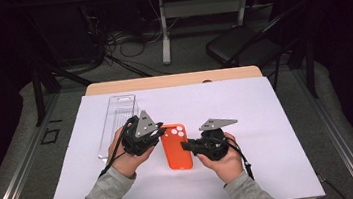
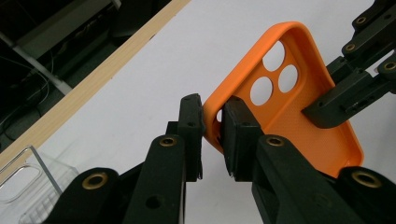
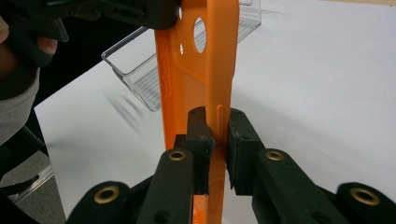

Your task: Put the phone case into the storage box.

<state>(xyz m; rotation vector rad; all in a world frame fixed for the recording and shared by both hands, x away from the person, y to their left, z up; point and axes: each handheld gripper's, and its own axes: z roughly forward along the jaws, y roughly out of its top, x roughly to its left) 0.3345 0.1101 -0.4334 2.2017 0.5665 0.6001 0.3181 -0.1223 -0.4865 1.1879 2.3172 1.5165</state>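
An orange phone case (image 1: 176, 147) with round camera holes is held between both grippers over the white sheet. My left gripper (image 1: 158, 133) pinches the case's left rim near the camera end; in the left gripper view its jaws are shut on the orange wall (image 2: 212, 125). My right gripper (image 1: 186, 146) clamps the case's right side rim; in the right gripper view its jaws close on the orange edge (image 3: 217, 126). The case's open inside (image 2: 299, 107) faces the left gripper's camera.
A clear plastic packaging tray (image 1: 116, 121) lies on the white sheet (image 1: 245, 101) to the left, behind my left hand. The wooden table edge (image 1: 172, 80) runs at the far side. A black chair (image 1: 243, 44) and cables stand on the floor beyond.
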